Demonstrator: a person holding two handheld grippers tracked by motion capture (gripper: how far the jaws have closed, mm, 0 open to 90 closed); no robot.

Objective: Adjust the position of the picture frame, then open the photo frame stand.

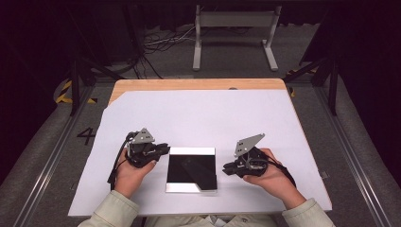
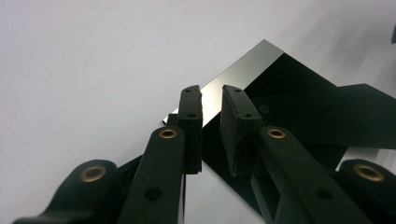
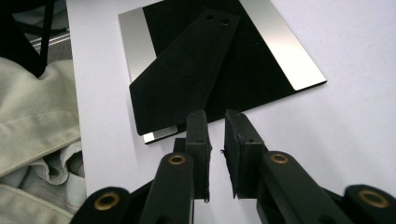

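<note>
The high view shows a flat, square picture frame [image 1: 191, 170] lying face down on the white sheet [image 1: 203, 118] that covers the wooden tabletop [image 1: 189, 84], near the edge closest to the person. The frame has a black back panel with silver strips along its far and near edges, and it sits between the two hands, just beside each and touching neither.

The left hand-held gripper [image 1: 163, 150] is at the frame's left side, near its far left corner, with its grey three-cornered plate on top. In the left gripper view the left hand-held gripper [image 2: 211, 100] has its jaws parted by a narrow gap, with nothing between the pads; they hang over the frame's silver edge strip [image 2: 233, 74] and are released.

The right hand-held gripper [image 1: 227, 168] is at the frame's right side, near its lower right corner. In the right gripper view the right hand-held gripper [image 3: 215, 123] also has its jaws slightly apart and empty, just short of the frame's nearest edge, so it is released as well. That view shows the frame's black fold-out stand [image 3: 187, 70] lying flat across the back panel, with two small holes at its far end, and a pale sleeve [image 3: 32, 121] at the left.
</note>
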